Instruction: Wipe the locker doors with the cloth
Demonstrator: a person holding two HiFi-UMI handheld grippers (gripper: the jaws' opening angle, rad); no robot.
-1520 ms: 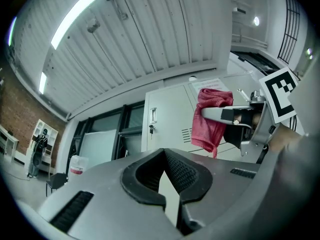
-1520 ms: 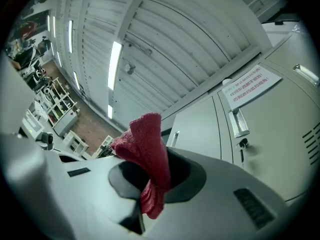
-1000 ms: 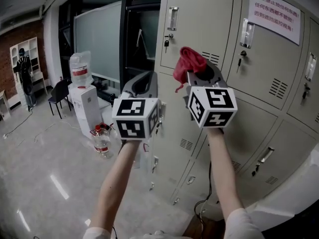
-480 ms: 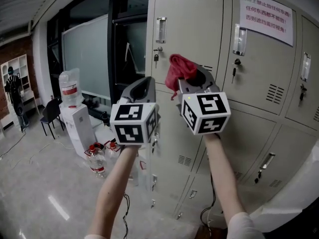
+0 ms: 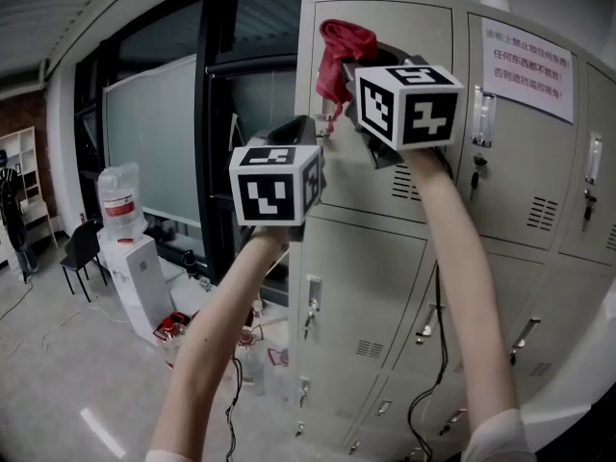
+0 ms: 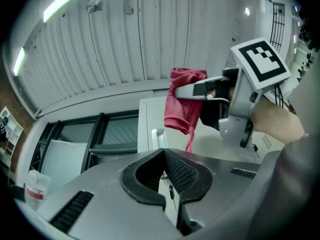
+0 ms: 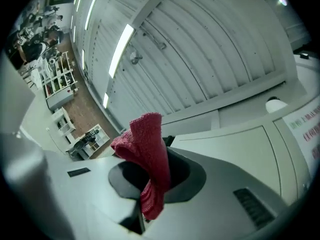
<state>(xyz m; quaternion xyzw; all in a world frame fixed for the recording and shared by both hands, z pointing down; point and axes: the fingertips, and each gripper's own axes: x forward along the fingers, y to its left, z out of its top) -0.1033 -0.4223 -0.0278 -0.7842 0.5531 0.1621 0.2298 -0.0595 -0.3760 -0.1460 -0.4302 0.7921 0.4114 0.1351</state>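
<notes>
My right gripper (image 5: 348,58) is raised high and shut on a red cloth (image 5: 342,46), which sits at the upper edge of the top-left beige locker door (image 5: 385,176). In the right gripper view the cloth (image 7: 148,151) bunches up out of the shut jaws and hangs down between them, with the locker door (image 7: 240,146) beyond. Lower and to the left, my left gripper (image 5: 310,128) is shut with nothing in it. The left gripper view shows its pads (image 6: 180,171) meeting, and past them the cloth (image 6: 182,106) in the right gripper (image 6: 200,90) against the locker door (image 6: 149,121).
More locker doors (image 5: 534,162) with handles and keys run right and below; a paper notice (image 5: 532,58) is stuck on one. A water dispenser (image 5: 125,258), bottles on the floor (image 5: 173,327) and a chair (image 5: 79,248) stand at the left by a glass partition (image 5: 154,133). A cable (image 5: 423,393) hangs along the lockers.
Both grippers have risen. The right one carried the cloth from the door's middle up to its top edge. The head view has tilted upward.
</notes>
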